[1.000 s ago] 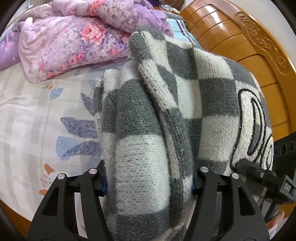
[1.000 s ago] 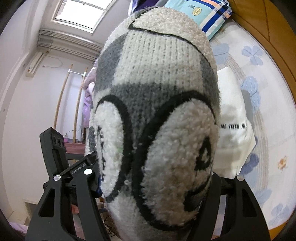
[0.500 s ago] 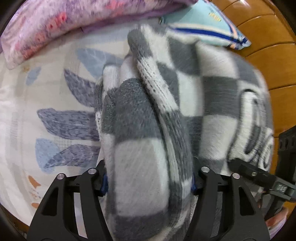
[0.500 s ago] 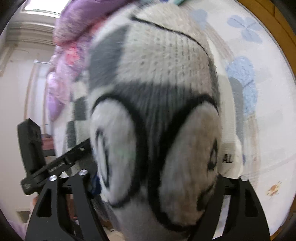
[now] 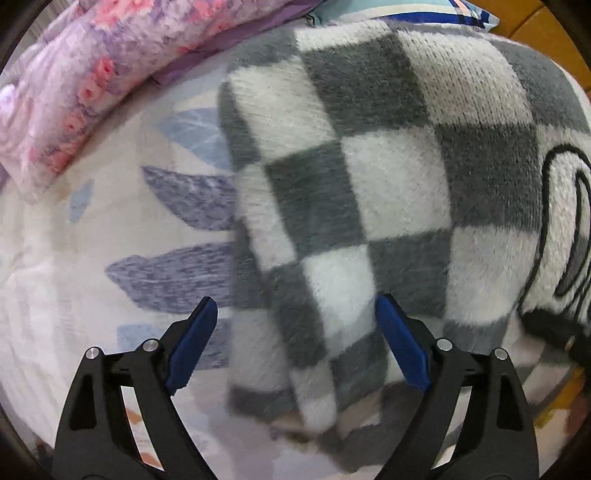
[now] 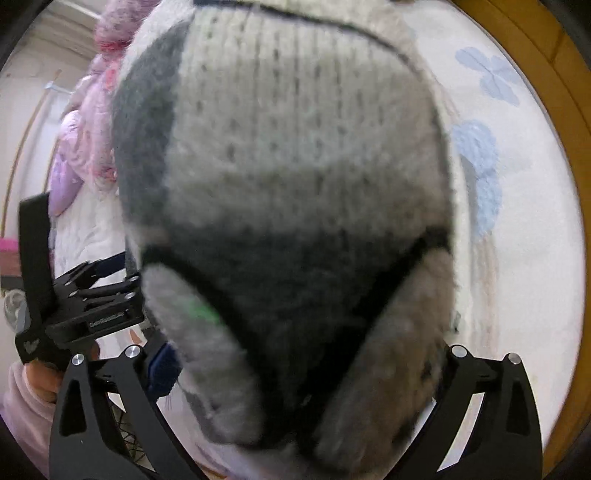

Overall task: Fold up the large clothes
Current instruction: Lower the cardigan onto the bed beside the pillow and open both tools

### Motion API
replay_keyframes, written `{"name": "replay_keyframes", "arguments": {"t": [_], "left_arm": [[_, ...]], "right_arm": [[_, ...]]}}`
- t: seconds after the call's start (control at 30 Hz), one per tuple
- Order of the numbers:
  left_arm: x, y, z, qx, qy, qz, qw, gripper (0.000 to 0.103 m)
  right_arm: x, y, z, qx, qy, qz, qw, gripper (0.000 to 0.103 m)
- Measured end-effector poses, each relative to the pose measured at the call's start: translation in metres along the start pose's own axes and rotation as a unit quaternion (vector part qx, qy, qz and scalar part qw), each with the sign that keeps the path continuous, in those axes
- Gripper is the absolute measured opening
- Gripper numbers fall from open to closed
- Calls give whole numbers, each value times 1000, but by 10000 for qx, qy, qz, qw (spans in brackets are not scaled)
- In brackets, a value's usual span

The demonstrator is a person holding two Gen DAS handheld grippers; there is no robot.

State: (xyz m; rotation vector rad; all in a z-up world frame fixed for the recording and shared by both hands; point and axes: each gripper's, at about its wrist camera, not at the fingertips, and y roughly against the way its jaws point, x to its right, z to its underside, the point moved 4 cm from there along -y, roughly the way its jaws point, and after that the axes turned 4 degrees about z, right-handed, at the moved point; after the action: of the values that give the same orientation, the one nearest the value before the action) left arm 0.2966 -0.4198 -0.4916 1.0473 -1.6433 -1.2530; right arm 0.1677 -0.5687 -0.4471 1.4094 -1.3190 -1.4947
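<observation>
Your checked sweater (image 5: pixel 388 184) — grey and white squares, thick and fuzzy, with a black looped motif at its right edge — lies folded on the bedsheet (image 5: pixel 110 229), taking up the middle and right of the left wrist view. Its near corner is doubled over and sits between the blue pads of your left gripper (image 5: pixel 297 325). Those fingers stand wide apart; the left pad (image 5: pixel 192 343) hangs over the sheet clear of the cloth, and the right pad (image 5: pixel 402 343) lies over the knit, so nothing is pinched there.

In the right wrist view the same sweater (image 6: pixel 288 184) bulges up close to the lens and fills most of the frame. Your right gripper (image 6: pixel 295 387) has its fingers set on either side of that bulk, but the tips are buried in the wool — you cannot tell from here whether they are clamped or loose.

Beyond the sweater, to the far left, lies a purple floral quilt (image 5: pixel 92 74). A striped pillow (image 5: pixel 388 9) sits at the far edge, and the wooden bed frame (image 6: pixel 554 110) curves along the right.
</observation>
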Motion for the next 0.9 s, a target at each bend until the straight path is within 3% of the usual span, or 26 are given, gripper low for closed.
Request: {"name": "replay_keyframes", "arguments": {"t": [0.13, 0.23, 0.27, 0.33, 0.4, 0.5, 0.57, 0.63, 0.77, 0.87, 0.9], "left_arm": [[-18, 14, 17, -79, 122, -104, 9998, 89], [-29, 31, 27, 101, 182, -98, 9997, 89], [-29, 39, 22, 187, 147, -155, 9996, 89], [-28, 55, 20, 404, 99, -253, 9988, 89], [-22, 66, 13, 606, 125, -39, 9981, 87], [-11, 75, -4, 800, 62, 181, 9966, 75], [-2, 76, -21, 875, 12, 281, 9958, 72], [6, 76, -34, 955, 42, 319, 9949, 68], [18, 72, -58, 1028, 203, 501, 9932, 68], [26, 70, -68, 1086, 135, 551, 9925, 68], [28, 69, -72, 1119, 106, 535, 9922, 68]], "right_arm": [[-3, 40, 22, 368, 137, 643, 9972, 95], [-6, 81, 37, 1011, 318, 1362, 9850, 95], [3, 89, 27, 1195, 357, 1527, 9804, 94], [10, 111, 31, 1626, 445, 1737, 9703, 78], [9, 127, 30, 1888, 421, 1365, 9716, 49], [-2, 113, 2, 1872, 429, 887, 9774, 27], [-8, 89, -27, 1720, 437, 1094, 9780, 14], [-1, 72, -42, 1635, -9, 1571, 9740, 13], [17, 62, -71, 1673, -646, 2114, 9608, 13], [31, 50, -92, 1670, -623, 2661, 9473, 14], [37, 49, -100, 1696, -746, 2625, 9470, 14]]}}
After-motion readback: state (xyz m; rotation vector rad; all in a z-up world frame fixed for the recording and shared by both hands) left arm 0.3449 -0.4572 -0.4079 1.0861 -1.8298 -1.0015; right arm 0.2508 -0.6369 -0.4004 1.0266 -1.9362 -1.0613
